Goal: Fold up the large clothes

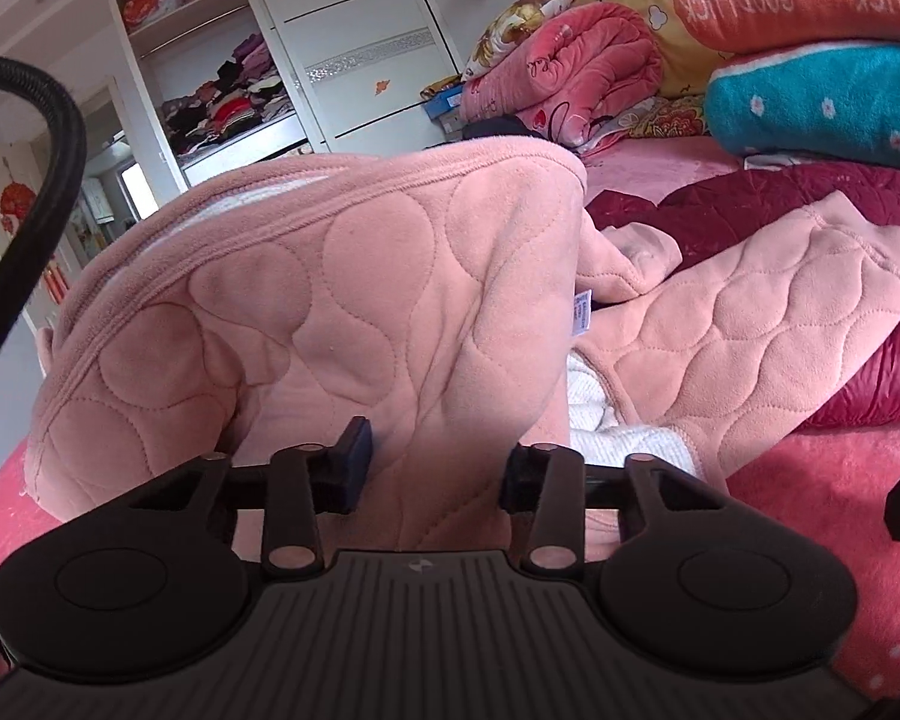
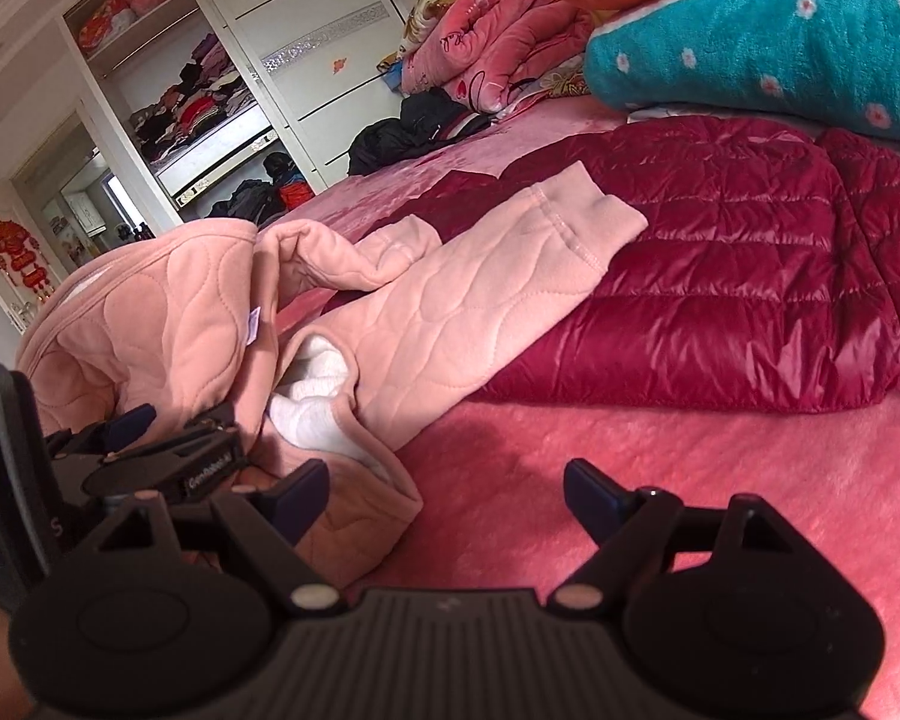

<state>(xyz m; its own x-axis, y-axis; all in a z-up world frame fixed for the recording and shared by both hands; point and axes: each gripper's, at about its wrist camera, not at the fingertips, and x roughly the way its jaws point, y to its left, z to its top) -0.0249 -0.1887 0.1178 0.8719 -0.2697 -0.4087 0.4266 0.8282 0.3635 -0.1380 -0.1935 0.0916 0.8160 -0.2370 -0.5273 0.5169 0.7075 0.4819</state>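
The pink quilted jacket [image 1: 342, 300] lies bunched on the bed [image 1: 810, 540], one sleeve over a red puffer coat [image 1: 870, 372]. From your left wrist, your left tongs [image 1: 435, 468] are clenched on a thick fold of it. From your right wrist, your right tongs [image 2: 447, 495] stand released over bare pink bedding, the jacket's hem just beside the left finger [image 2: 297, 495].

Pink quilted garment [image 1: 342, 300]; maroon puffer jacket [image 2: 750, 276].
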